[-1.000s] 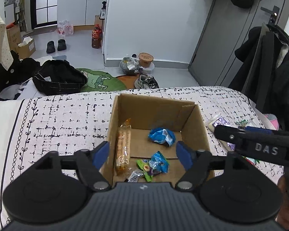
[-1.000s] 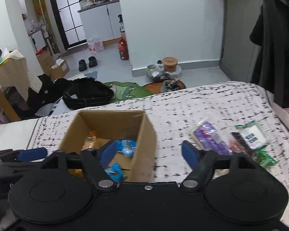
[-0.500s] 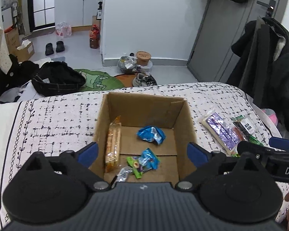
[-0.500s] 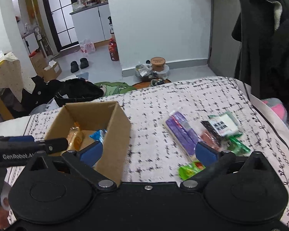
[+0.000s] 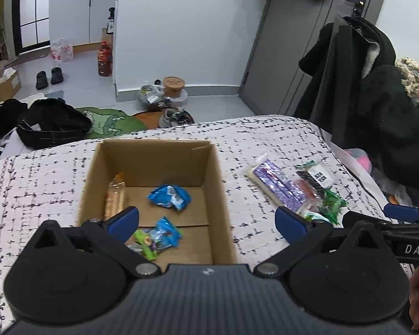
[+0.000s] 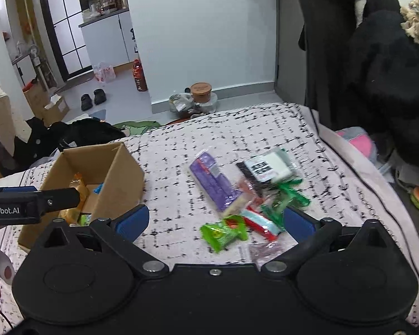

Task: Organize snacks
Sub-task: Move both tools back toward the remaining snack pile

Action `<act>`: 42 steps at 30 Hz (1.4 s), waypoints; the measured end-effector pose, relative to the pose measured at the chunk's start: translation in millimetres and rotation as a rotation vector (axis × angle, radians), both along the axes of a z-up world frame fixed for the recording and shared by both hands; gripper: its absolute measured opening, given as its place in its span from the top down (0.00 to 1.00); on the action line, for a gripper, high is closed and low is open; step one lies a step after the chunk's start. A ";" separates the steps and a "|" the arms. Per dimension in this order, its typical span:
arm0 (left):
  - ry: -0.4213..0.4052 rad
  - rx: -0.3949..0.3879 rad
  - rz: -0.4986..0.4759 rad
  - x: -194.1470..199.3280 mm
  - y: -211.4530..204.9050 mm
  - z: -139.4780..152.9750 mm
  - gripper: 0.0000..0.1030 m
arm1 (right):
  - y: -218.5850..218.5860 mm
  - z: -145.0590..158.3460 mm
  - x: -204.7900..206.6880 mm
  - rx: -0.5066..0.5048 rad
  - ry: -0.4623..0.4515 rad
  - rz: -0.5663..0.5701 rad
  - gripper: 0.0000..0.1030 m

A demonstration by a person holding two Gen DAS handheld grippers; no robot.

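Right gripper point(image 6: 213, 220) wide open, empty; snack pile point(image 6: 248, 195) on the bed, centre frame, just ahead between its fingers, green pack point(image 6: 223, 233) nearest. Left gripper point(image 5: 206, 220) open, empty, over the box point(image 5: 218, 173).

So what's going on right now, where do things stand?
Left gripper open, empty, over cardboard box. Right gripper open, empty, over loose snack pile. Some snacks already boxed; the pile waits on the bedspread. Nothing in the way.
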State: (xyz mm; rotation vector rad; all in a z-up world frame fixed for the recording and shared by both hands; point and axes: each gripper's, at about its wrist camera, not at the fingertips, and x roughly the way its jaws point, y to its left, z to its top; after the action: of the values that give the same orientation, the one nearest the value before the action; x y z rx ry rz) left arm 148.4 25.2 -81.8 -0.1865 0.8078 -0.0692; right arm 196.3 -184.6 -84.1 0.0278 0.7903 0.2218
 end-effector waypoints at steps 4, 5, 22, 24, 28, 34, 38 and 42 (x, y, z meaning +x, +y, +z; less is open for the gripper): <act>0.005 -0.004 -0.035 3.6 -12.7 -0.4 0.00 | -11.9 0.8 -2.7 0.009 -0.002 -0.015 0.00; 0.004 -0.002 -0.044 4.4 -16.8 0.0 0.00 | -15.2 1.1 -3.8 0.009 -0.003 -0.021 0.00; 0.046 0.047 -0.154 12.6 -69.5 -5.4 0.00 | -67.4 -2.7 -7.6 0.035 0.004 -0.084 0.00; 0.051 0.050 -0.163 14.4 -75.4 -6.8 0.00 | -72.9 -4.4 -7.6 0.039 0.007 -0.089 0.00; 0.057 0.055 -0.179 19.1 -86.2 -10.3 0.01 | -82.9 -9.1 -6.7 0.042 0.020 -0.101 0.00; 0.091 0.062 -0.212 26.8 -102.8 -23.4 0.03 | -95.1 -21.4 -4.7 0.061 0.049 -0.116 0.00; 0.102 0.076 -0.212 30.7 -111.3 -31.4 0.05 | -99.2 -29.7 -2.0 0.075 0.075 -0.096 0.00; 0.115 0.071 -0.216 37.4 -119.2 -39.0 0.13 | -103.3 -39.4 0.6 0.089 0.090 -0.097 0.01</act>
State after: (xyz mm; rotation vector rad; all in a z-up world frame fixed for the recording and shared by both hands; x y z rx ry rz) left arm 185.8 -94.1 -120.8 -0.0357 0.9419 -0.2341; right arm 197.0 -288.0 -123.5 0.1608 0.8658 0.1645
